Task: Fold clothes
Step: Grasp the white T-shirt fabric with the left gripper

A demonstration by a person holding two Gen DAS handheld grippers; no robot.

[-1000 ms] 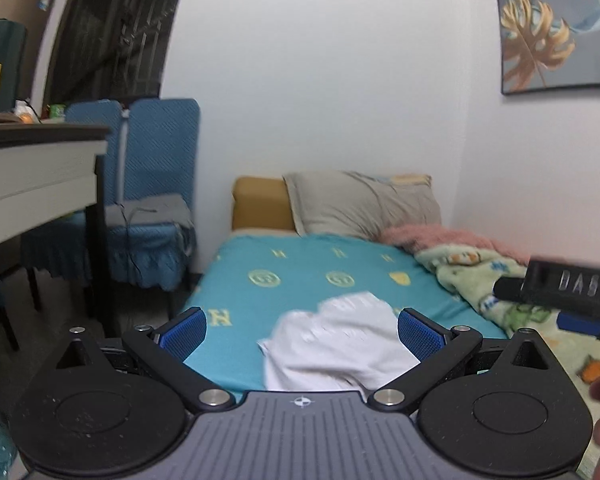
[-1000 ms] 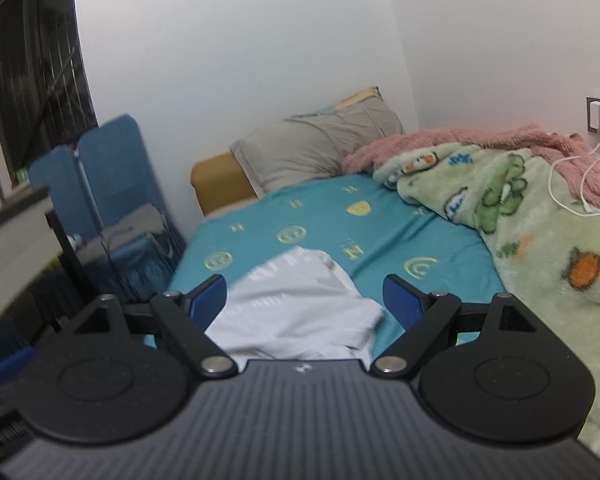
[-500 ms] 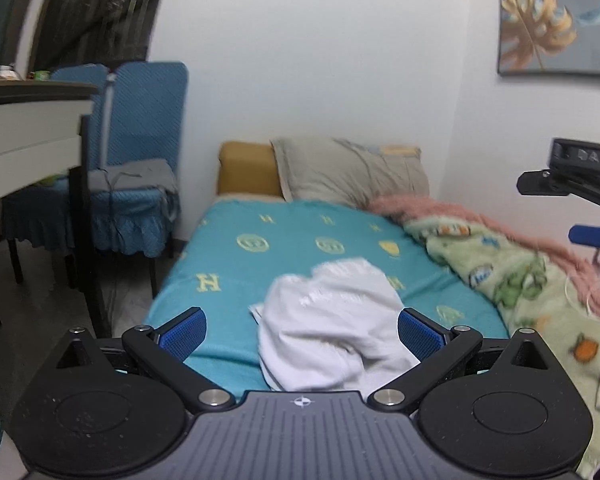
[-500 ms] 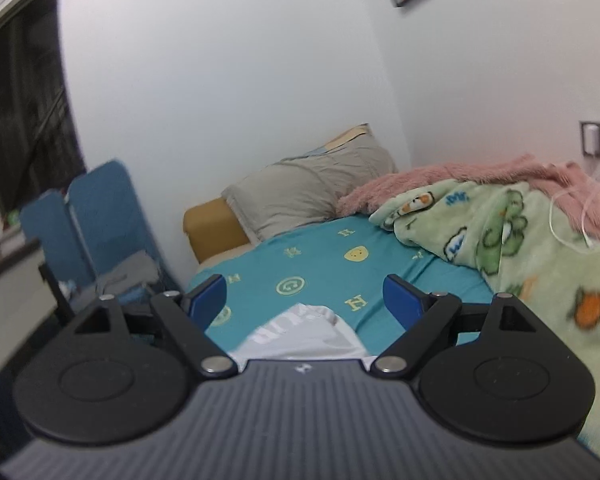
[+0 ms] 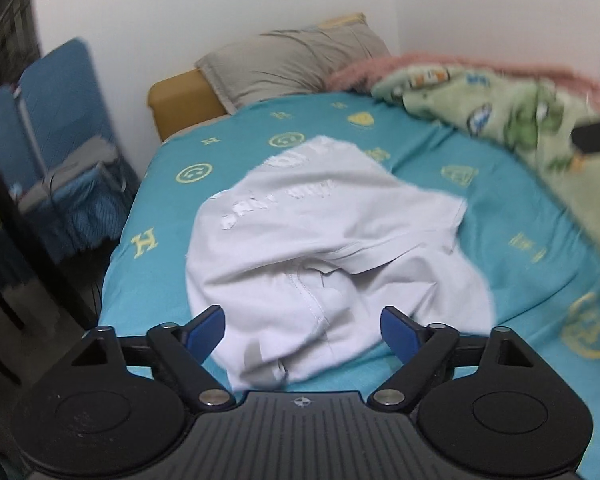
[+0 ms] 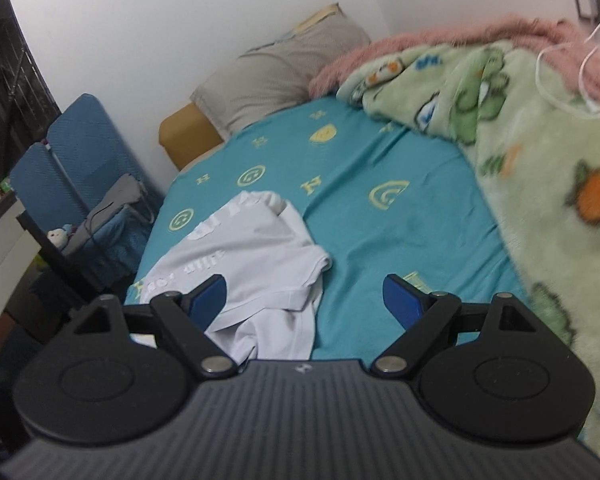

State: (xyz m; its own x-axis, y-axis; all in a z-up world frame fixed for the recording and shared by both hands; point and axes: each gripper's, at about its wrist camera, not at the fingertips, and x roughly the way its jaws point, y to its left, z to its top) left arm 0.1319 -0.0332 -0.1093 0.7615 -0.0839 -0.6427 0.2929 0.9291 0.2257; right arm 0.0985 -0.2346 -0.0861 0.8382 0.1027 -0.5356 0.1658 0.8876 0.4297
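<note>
A crumpled white T-shirt (image 5: 320, 248) with pale lettering lies on the teal bed sheet (image 5: 500, 208), near the foot of the bed. My left gripper (image 5: 302, 328) hovers over its near hem. Its blue pads stand wide on either side of the cloth without pressing it, and the jaws are closing. In the right wrist view the T-shirt (image 6: 252, 256) lies to the lower left. My right gripper (image 6: 306, 296) is open above the bare teal sheet (image 6: 380, 232), with only its left pad over the shirt's edge.
A green cartoon blanket (image 6: 540, 160) with a pink throw is heaped along the wall side, with a white cable (image 6: 556, 96) across it. A grey pillow (image 5: 296, 60) lies at the head. Blue chairs (image 5: 56, 120) and a dark table leg stand beside the bed on the left.
Both grippers have dropped and tipped down toward the bed, so the T-shirt looks larger and closer. The left gripper's pads have come a little nearer each other.
</note>
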